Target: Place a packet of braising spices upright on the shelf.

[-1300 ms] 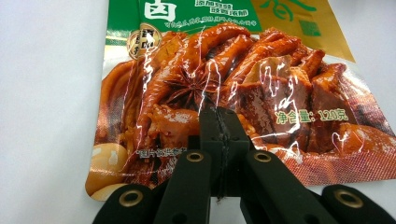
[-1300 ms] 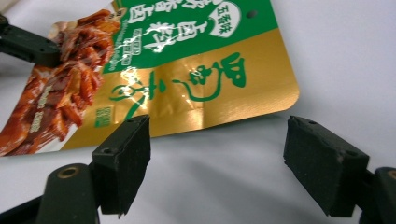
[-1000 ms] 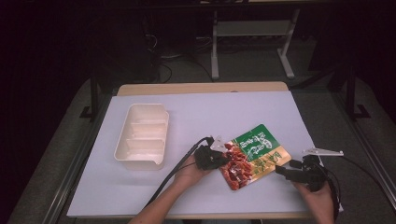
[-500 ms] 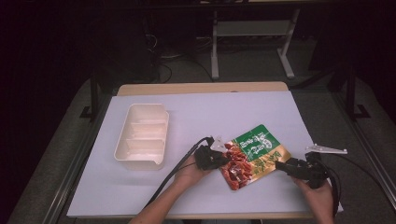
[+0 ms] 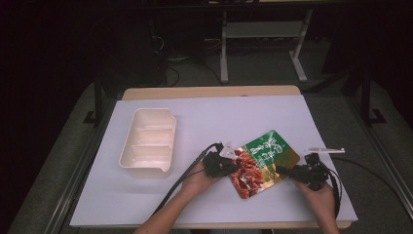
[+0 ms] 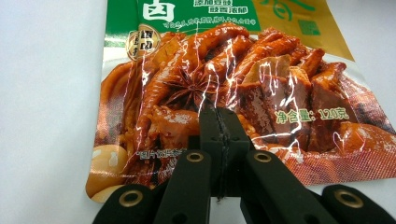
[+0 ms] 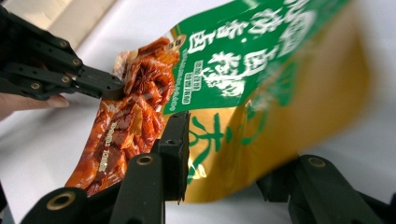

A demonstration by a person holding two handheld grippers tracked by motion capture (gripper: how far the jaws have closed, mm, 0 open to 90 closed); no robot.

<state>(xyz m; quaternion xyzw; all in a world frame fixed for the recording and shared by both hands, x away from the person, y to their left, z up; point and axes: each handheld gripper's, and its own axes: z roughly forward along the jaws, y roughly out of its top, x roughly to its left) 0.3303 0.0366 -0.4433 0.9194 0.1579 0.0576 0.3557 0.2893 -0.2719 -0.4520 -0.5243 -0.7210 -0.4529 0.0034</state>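
A food pouch (image 5: pixel 265 155), green and gold at one end with red braised meat printed at the other, lies near the table's front right. My left gripper (image 5: pixel 235 165) is shut, and its joined tips (image 6: pixel 219 114) rest on the pouch's (image 6: pixel 280 70) red end. My right gripper (image 5: pixel 282 170) is open at the gold edge. In the right gripper view the pouch (image 7: pixel 233 60) tilts up off the table and passes between the spread jaws (image 7: pixel 233 158); one jaw is partly hidden behind it. The left gripper (image 7: pixel 114 87) touches the far red end.
A cream tray (image 5: pixel 127 141) with three compartments stands at the left of the white table cover (image 5: pixel 234 117). Black cables (image 5: pixel 180 183) trail from the left gripper to the front edge, and more run off to the right (image 5: pixel 360 168). A metal stand (image 5: pixel 263 34) stands on the floor behind.
My right gripper has slid left toward the pouch, so the gold edge now sits between its jaws. The left gripper has held still on the red end.
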